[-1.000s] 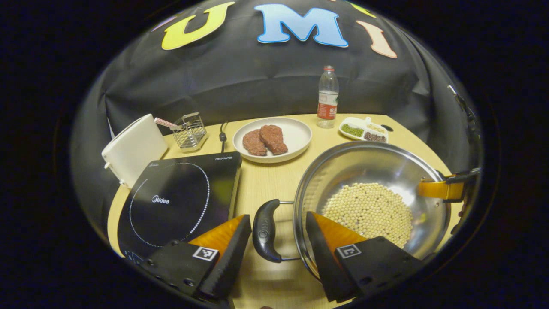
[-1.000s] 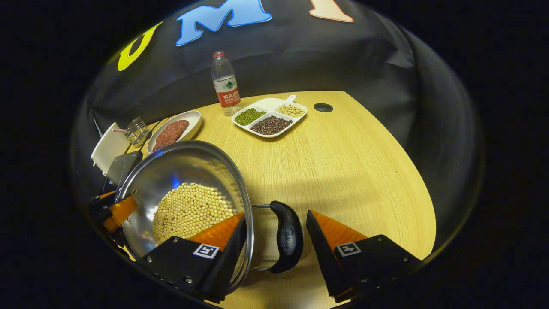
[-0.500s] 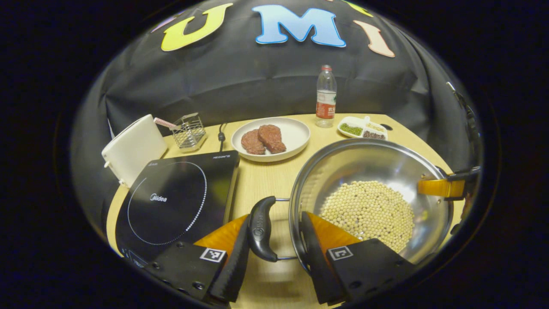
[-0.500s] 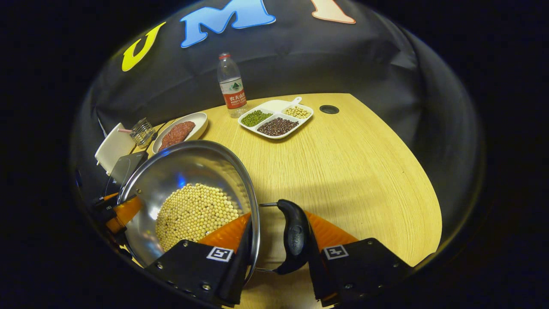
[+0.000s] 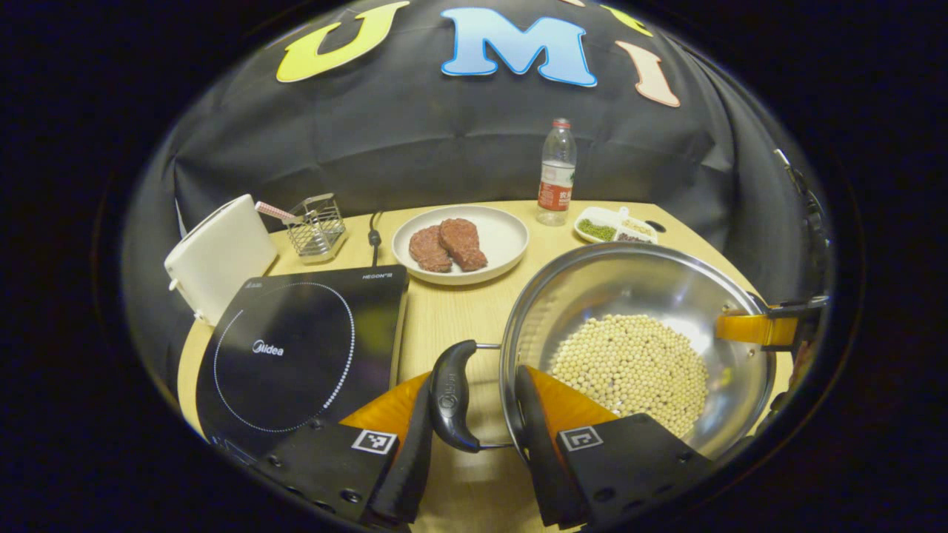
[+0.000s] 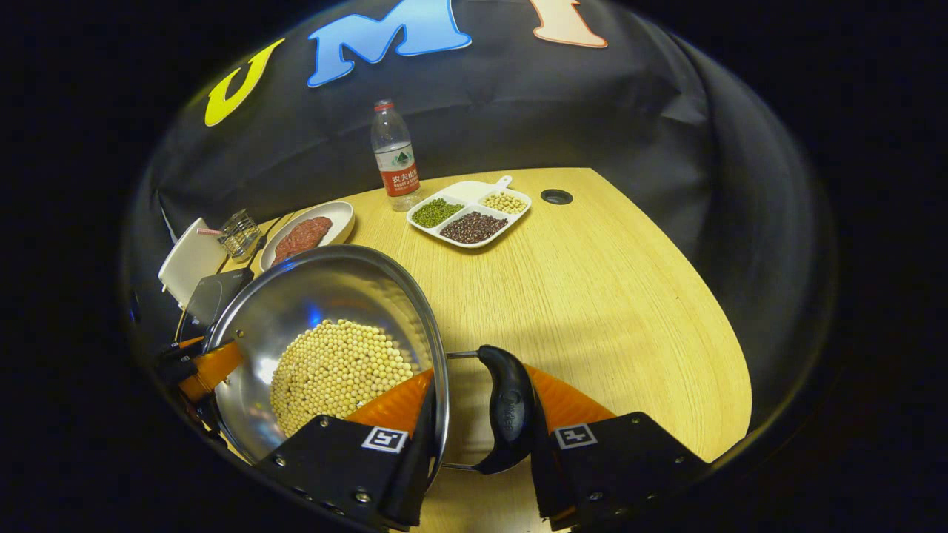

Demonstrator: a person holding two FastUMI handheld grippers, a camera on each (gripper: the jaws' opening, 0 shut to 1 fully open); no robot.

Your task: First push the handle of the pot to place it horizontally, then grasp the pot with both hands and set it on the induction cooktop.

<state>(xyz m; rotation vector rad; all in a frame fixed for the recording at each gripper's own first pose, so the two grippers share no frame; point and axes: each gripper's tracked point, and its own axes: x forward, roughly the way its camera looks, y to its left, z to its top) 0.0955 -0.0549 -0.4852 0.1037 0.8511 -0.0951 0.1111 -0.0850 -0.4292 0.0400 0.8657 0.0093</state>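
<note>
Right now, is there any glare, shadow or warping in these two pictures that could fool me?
Left gripper view: bright glare on the pot wall, a faint sheen on the induction cooktop, table edge bowed by the fisheye. Right gripper view: a blue glint inside the pot, a soft shadow band across the table.

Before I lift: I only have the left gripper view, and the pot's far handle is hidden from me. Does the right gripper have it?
Observer: Yes. The right gripper has one finger inside the rim of the pot, and the other is pressed against the outside of the black handle.
Operator: Is that handle lying level?
Observer: It looks so. It sticks out sideways from the rim on its two wire arms and isn't hanging down.
</note>
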